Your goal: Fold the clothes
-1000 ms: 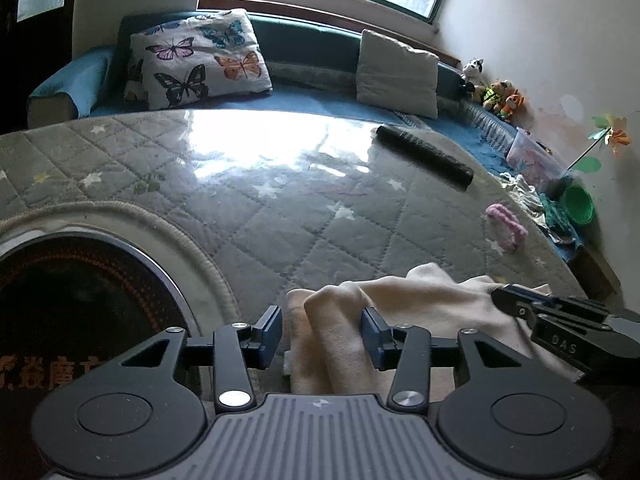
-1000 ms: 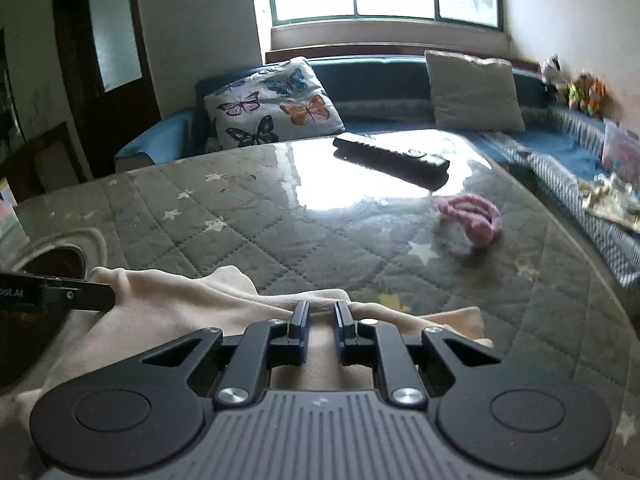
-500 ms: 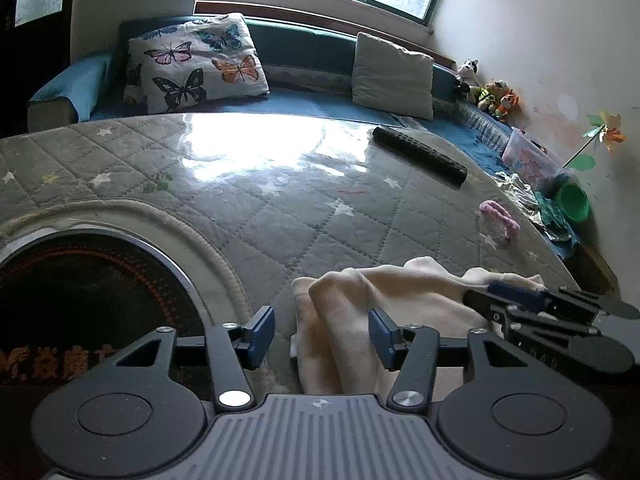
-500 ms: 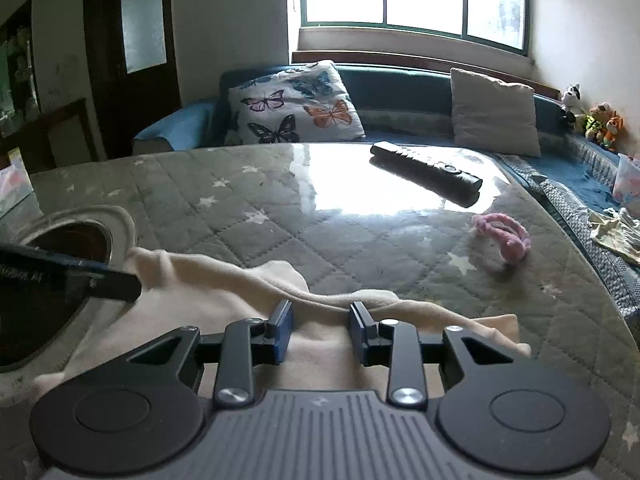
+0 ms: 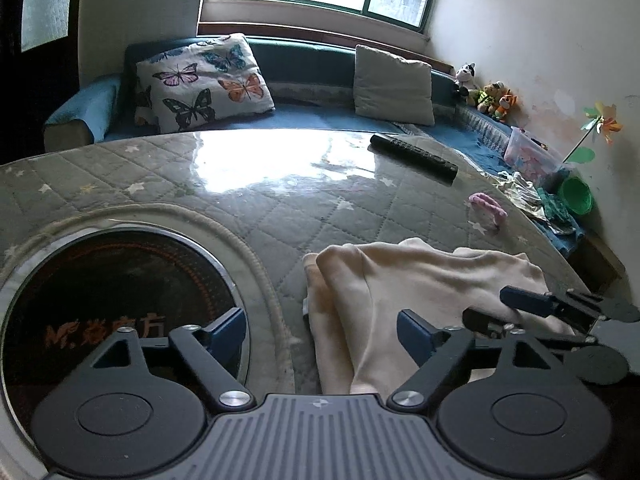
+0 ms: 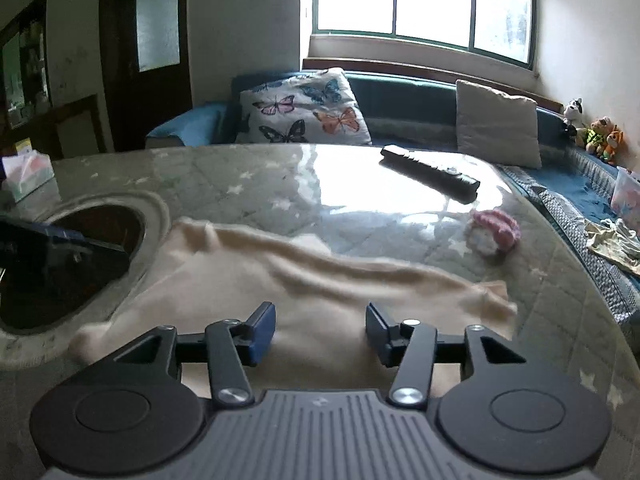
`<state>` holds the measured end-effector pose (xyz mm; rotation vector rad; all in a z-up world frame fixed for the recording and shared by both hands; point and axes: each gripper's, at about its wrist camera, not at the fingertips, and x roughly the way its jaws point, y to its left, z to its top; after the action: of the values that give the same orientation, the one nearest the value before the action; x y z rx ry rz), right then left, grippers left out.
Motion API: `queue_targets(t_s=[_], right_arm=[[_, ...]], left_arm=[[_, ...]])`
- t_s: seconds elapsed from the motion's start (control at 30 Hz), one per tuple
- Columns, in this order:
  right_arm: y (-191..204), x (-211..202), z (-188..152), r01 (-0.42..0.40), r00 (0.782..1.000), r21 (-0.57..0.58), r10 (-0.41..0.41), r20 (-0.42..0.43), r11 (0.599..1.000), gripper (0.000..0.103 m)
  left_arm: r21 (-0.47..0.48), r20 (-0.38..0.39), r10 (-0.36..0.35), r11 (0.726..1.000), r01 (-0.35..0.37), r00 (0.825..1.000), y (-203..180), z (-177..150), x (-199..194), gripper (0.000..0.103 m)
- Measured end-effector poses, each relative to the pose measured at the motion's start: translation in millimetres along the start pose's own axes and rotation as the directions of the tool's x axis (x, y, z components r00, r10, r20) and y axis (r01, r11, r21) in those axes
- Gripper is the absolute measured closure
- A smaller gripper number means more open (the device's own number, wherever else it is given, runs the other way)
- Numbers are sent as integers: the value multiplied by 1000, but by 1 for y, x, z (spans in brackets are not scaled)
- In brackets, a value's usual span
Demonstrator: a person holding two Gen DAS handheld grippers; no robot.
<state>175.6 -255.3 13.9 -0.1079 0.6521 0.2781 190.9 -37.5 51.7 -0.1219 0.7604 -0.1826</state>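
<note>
A cream garment [image 5: 408, 280] lies folded on the quilted, glass-topped table [image 5: 280, 200], near its front right. My left gripper [image 5: 320, 334] hovers over the garment's left edge. Its jaws are opening wide and the blue pads [image 5: 228, 330] stand clear of the cloth. In the right wrist view the garment [image 6: 320, 280] spreads flat across the table. My right gripper [image 6: 320, 332] sits just above its near edge, jaws opening, with no cloth pinched between them. Each gripper shows in the other's view: the right gripper [image 5: 492, 306] at the garment's right side, the left gripper [image 6: 60, 240] at its left.
A round dark inset [image 5: 112, 308] is sunk into the table left of the garment. A black remote [image 6: 430, 174] and a pink knitted piece [image 6: 494, 234] lie farther back. A tissue box [image 6: 26, 172] stands at far left. A sofa with a butterfly cushion [image 5: 200, 80] lies beyond, and the table edge curves away at right.
Both grippers let go of the garment, opened their jaws and drew back toward me. The cloth dropped from a raised bunch and now lies flatter on the table.
</note>
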Motion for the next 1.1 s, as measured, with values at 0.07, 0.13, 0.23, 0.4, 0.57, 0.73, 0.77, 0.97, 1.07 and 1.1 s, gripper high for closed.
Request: queue_targets(t_s=[0.07, 0.13, 0.23, 0.4, 0.57, 0.73, 0.77, 0.97, 1.07, 1.1], right_arm=[[4, -4, -6, 6, 1000, -10, -6, 2, 1000, 49], [7, -9, -10, 12, 1000, -26, -12, 7, 1000, 48], [14, -16, -16, 13, 1000, -51, -13, 7, 999, 44], [26, -25, -26, 17, 1000, -103, -17, 2, 995, 41], [34, -32, -31, -4, 1000, -104, 4, -6, 995, 41], [50, -31, -21, -59, 998, -95, 62, 24, 994, 41], [54, -30, -19, -70, 997, -95, 73, 28, 993, 41], [83, -19, -18, -135, 990, -126, 138, 10, 983, 41], [95, -19, -23, -154, 988, -146, 156, 5, 977, 41], [95, -21, -24, -158, 987, -144, 161, 8, 977, 41]], left_arm=[[-3, 11, 3, 1000, -3, 1000, 0, -5, -7, 11], [-8, 21, 10, 1000, -9, 1000, 2, -9, -14, 7], [-19, 40, 25, 1000, -25, 999, 6, -15, -25, 0], [-16, 70, 49, 999, -48, 996, 13, -24, -42, 0], [-31, 95, 62, 998, -60, 994, 21, -35, -52, 0], [-73, 103, 84, 994, -77, 991, 31, -38, -59, 0], [-83, 105, 92, 993, -84, 990, 33, -39, -61, 0], [-142, 89, 135, 982, -121, 987, 48, -45, -65, 0], [-149, 77, 146, 980, -133, 986, 51, -49, -64, 0], [-151, 73, 149, 979, -137, 986, 52, -51, -64, 0]])
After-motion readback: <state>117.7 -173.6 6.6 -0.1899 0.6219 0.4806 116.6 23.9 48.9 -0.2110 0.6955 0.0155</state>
